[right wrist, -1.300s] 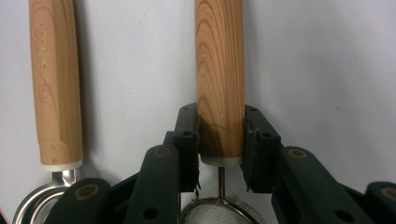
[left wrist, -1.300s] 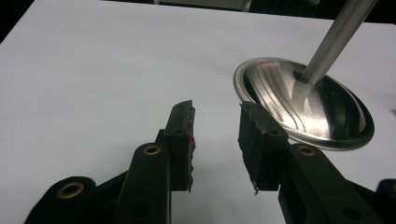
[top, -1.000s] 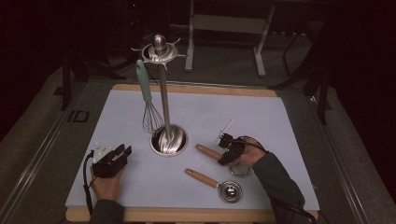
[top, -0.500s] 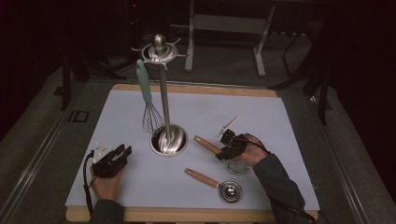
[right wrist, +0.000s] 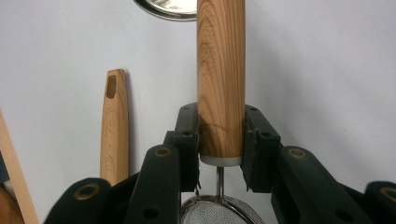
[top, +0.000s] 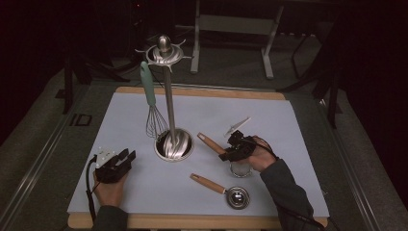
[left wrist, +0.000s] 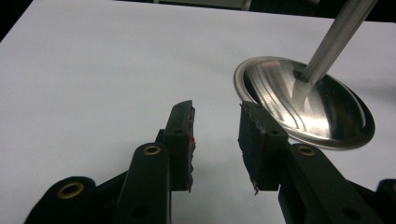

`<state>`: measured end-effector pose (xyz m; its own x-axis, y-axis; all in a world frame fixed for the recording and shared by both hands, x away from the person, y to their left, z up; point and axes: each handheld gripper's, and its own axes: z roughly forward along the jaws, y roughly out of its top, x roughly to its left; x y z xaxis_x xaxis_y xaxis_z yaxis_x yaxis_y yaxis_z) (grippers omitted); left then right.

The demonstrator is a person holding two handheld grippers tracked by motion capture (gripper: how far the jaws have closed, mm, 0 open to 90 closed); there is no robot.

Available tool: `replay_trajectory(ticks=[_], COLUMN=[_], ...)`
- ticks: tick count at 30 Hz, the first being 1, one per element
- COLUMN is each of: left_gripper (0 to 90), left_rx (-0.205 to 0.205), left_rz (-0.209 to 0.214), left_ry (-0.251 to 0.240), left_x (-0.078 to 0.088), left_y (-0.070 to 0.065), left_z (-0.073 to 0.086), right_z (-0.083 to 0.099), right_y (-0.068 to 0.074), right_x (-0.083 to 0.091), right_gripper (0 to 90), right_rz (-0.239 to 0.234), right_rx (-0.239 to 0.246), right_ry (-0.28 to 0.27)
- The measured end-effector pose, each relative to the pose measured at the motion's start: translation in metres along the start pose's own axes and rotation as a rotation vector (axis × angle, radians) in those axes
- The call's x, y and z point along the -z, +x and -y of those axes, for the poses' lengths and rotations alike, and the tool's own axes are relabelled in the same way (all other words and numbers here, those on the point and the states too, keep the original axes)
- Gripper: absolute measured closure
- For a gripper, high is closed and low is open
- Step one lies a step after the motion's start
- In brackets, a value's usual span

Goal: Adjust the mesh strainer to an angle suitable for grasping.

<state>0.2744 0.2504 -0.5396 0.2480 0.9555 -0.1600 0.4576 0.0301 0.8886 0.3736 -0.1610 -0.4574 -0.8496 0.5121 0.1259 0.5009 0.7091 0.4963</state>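
The room is dim, black toward the upper corners; the pale tabletop (top: 288,125) catches soft overhead light. Glare streaks the steel stand base (left wrist: 303,105); close-ups stay slightly soft.

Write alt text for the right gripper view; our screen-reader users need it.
The right gripper clamps the wooden handle of a small mesh strainer above a white mat. A second wooden handle lies to the left.

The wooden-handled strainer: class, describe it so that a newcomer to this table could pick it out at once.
Start at the tall steel utensil stand on the pale mat, then look to its right. The strainer is there, its light wooden handle clamped in the right tool. Unlike the wooden-handled scoop lying free nearer the front edge, it ends in fine wire mesh.
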Motion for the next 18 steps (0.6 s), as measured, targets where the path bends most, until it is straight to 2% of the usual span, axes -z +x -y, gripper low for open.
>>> replay_trajectory(ticks=[8,18], left_gripper=[65.7,65.7], left_rx=[-0.001,0.003], left_rz=[-0.001,-0.001], left_ry=[0.001,-0.001], left_x=[-0.0001,0.0], left_y=[-0.0001,0.0001], left_z=[0.0,0.0001], right_z=[0.0018,0.0012], right_y=[-0.0015,-0.0007], right_x=[-0.0033,-0.0008], right_gripper=[71.2,71.2], right_rz=[0.011,0.013], right_rx=[-0.004,-0.007], right_ry=[0.004,-0.017])
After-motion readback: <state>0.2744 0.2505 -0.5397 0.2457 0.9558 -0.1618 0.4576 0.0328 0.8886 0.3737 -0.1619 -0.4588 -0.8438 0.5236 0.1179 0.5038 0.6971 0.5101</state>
